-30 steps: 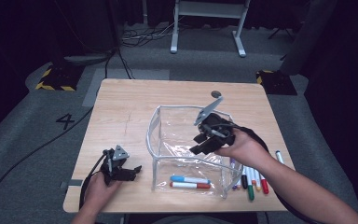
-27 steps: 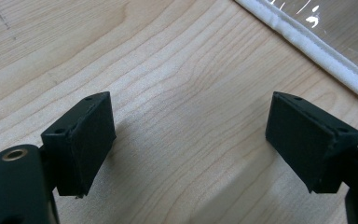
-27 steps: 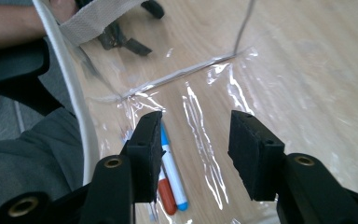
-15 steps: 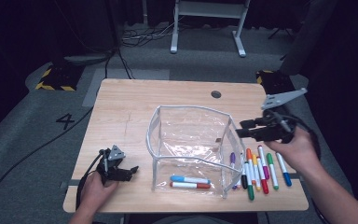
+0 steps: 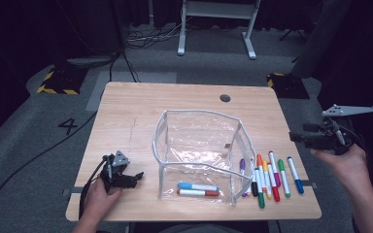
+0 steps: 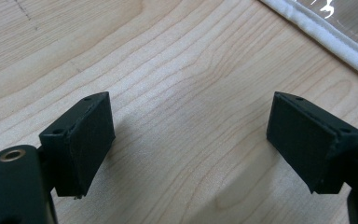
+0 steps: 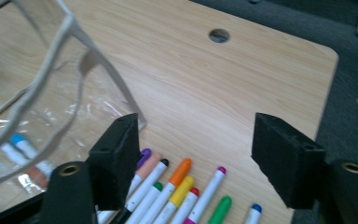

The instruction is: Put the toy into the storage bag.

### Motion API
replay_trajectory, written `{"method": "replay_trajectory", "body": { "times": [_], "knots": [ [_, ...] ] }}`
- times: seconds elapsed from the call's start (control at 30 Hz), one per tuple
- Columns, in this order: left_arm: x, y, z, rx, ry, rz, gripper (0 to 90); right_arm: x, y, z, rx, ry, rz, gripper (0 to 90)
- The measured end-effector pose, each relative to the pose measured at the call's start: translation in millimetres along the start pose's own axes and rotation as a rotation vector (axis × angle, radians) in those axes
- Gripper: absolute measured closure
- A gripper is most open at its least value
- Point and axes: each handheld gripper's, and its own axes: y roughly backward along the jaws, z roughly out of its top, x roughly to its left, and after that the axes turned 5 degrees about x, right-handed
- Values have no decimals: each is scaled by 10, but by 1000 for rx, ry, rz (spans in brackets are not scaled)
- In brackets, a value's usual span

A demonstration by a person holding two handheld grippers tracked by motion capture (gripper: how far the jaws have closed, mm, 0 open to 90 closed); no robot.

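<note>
From above, the left gripper (image 5: 135, 177) rests low on the table (image 5: 184, 104) near its front left corner, jaws apart and empty. The right gripper (image 5: 295, 137) hangs off the table's right edge, above the carpet, holding nothing. The clear bag (image 5: 196, 145) stands open mid-table with a blue marker (image 5: 197, 187) and a red marker (image 5: 197, 192) inside. A row of loose markers (image 5: 271, 173) lies just right of the bag.

The left gripper view gives bare wood grain between wide jaws and the bag's white hem (image 6: 326, 35) at the upper right.

The right gripper view looks back over the markers (image 7: 179, 184) and the bag's rim (image 7: 70, 28); its jaws have just been opening, with nothing between them. A round hole (image 7: 219, 35) marks the tabletop. Beyond it lies grey carpet.
</note>
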Motion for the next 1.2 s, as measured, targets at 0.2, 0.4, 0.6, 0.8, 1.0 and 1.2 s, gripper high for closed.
{"method": "replay_trajectory", "body": {
  "times": [0.2, 0.4, 0.6, 0.8, 1.0, 1.2],
  "knots": [
    [0, 0, 0, 0, 0, 0, 151, -189, -126, -334, 53, -101, -13, 445],
    [0, 0, 0, 0, 0, 0, 151, -462, -357, -726, 105, -210, 7, 599],
    [0, -1, 1, 0, 1, 2, 151, -560, -664, -1006, 220, -214, -36, 725],
    [1, -1, 2, -1, -1, 2, 152, -584, -973, -1175, 275, -231, -55, 782],
    [-1, -1, 1, 0, 2, 1, 151, -588, -1165, -1254, 322, -288, -67, 787],
    [-1, -1, 1, -1, 2, 1, 151, -571, -1199, -1274, 330, -299, -82, 783]
  ]
}}
